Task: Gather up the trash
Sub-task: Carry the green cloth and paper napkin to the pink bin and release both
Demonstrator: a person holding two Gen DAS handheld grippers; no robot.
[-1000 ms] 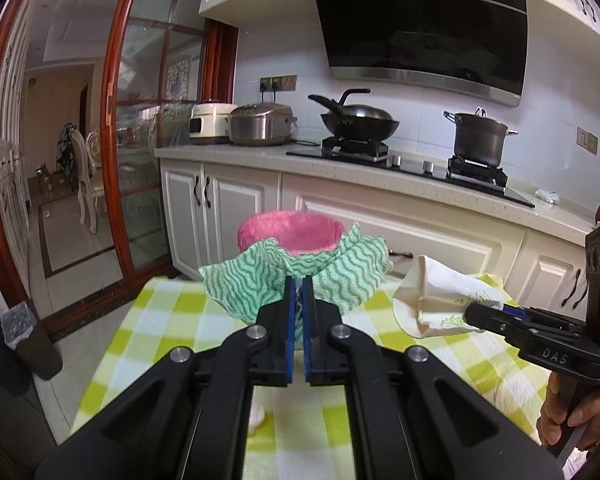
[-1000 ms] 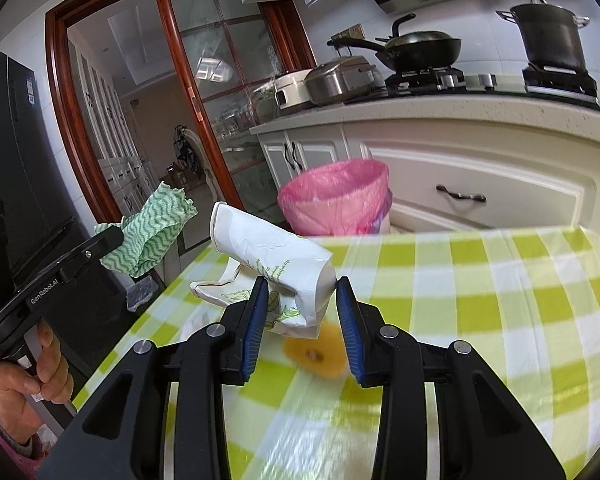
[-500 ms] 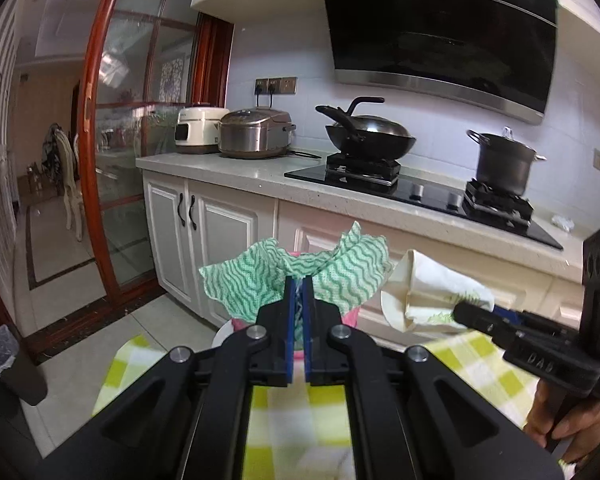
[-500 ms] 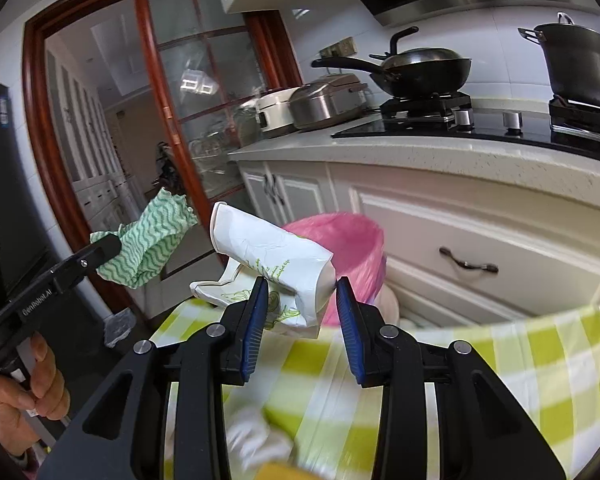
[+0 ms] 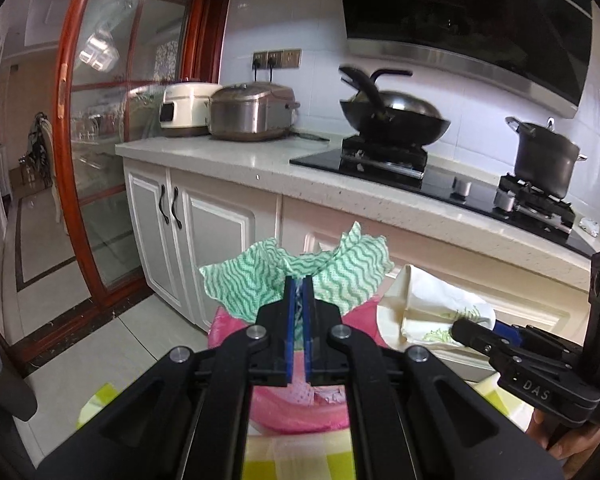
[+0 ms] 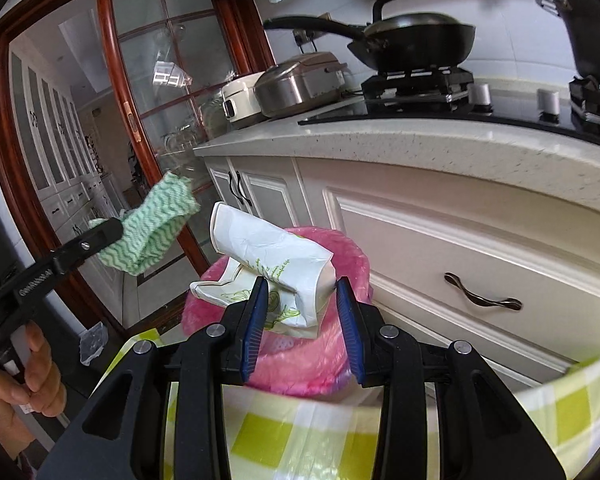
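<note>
My left gripper [image 5: 299, 286] is shut on a green-and-white wavy cloth [image 5: 332, 276] and holds it over the bin with the pink liner [image 5: 300, 412]. The cloth also shows in the right wrist view [image 6: 152, 236], left of the bin [image 6: 300, 364]. My right gripper [image 6: 302, 292] is shut on a crushed white paper cup [image 6: 276, 260] with a green print, held above the bin's rim. In the left wrist view the cup [image 5: 436, 308] hangs to the right of the cloth.
The bin stands just beyond the far edge of the table with the yellow-checked cloth [image 6: 300, 440]. White kitchen cabinets [image 6: 460, 248] and a counter with a wok [image 5: 392, 120], a pot and cookers lie behind it. A glass sliding door [image 5: 100, 140] is at the left.
Both grippers have moved forward over the table toward the bin, each still holding its piece of trash. The bin now lies right under them.
</note>
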